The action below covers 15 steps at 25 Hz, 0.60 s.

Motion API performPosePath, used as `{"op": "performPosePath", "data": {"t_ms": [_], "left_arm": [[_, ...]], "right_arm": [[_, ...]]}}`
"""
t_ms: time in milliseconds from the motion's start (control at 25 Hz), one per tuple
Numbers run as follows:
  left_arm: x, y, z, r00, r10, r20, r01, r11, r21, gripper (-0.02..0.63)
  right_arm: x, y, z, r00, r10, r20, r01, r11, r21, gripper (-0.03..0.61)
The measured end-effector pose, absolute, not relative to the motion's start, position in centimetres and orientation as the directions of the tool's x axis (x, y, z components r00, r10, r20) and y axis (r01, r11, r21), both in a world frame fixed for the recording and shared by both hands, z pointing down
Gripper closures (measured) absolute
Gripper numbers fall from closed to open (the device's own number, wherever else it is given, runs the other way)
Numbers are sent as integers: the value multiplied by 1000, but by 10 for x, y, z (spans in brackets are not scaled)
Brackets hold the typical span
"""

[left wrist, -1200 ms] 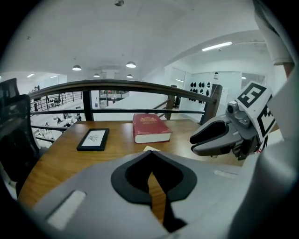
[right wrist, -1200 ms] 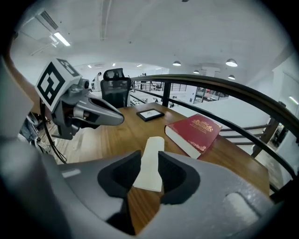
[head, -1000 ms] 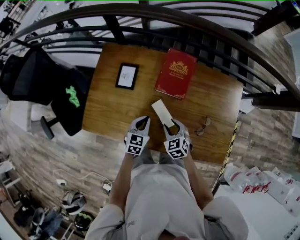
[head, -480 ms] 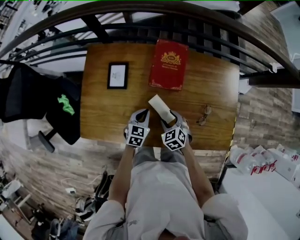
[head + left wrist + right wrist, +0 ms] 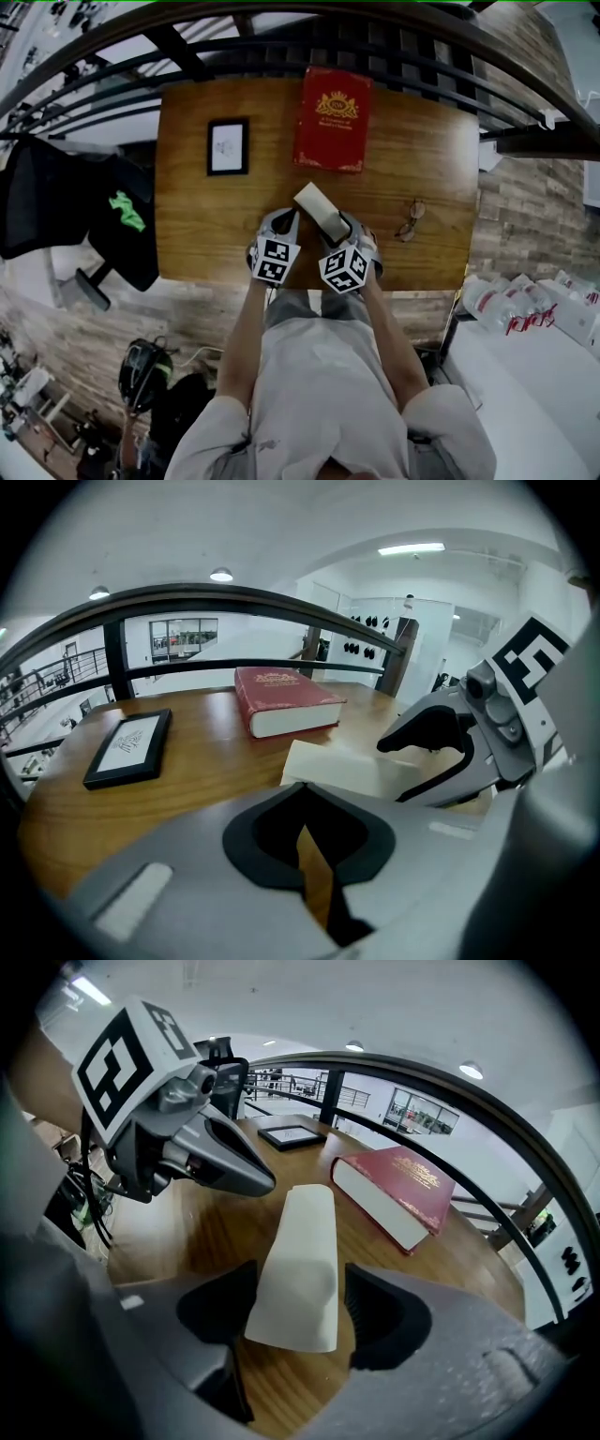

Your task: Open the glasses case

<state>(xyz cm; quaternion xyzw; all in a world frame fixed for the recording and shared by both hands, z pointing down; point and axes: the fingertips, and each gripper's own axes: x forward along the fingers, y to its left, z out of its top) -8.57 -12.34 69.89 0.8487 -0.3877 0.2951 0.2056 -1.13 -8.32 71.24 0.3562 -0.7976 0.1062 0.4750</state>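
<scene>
The glasses case (image 5: 317, 208), a pale cream closed box, lies slanted on the wooden table (image 5: 187, 225) near its front edge. In the right gripper view the case (image 5: 305, 1232) runs away from me between the two dark pads. My right gripper (image 5: 300, 1277) has its jaws opening, and the pads stand just off the case's sides. In the head view the right gripper (image 5: 342, 225) straddles the case's near end. My left gripper (image 5: 289, 217) is shut and empty, just left of the case (image 5: 347, 769); its tips (image 5: 302, 789) meet over bare wood.
A red hardback book (image 5: 330, 120) lies at the table's far side, with a black picture frame (image 5: 228, 146) to its left. A pair of glasses (image 5: 409, 221) rests at the right. A dark railing (image 5: 281, 37) curves behind the table; a black chair (image 5: 84, 206) stands left.
Both grippers have sunk toward the table's front edge, and the case has come down with the right one to lie on the wood. The right jaws now stand wider around it.
</scene>
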Motion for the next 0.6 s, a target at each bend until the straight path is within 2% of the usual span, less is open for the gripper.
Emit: {"op": "performPosePath", "data": {"t_ms": [600], "left_arm": [[-78,-133,714,535,-491,688,-757,-640,131,594]], "right_arm": [[-15,-83,725,-264,-441,858,-669,724,167,275]]}}
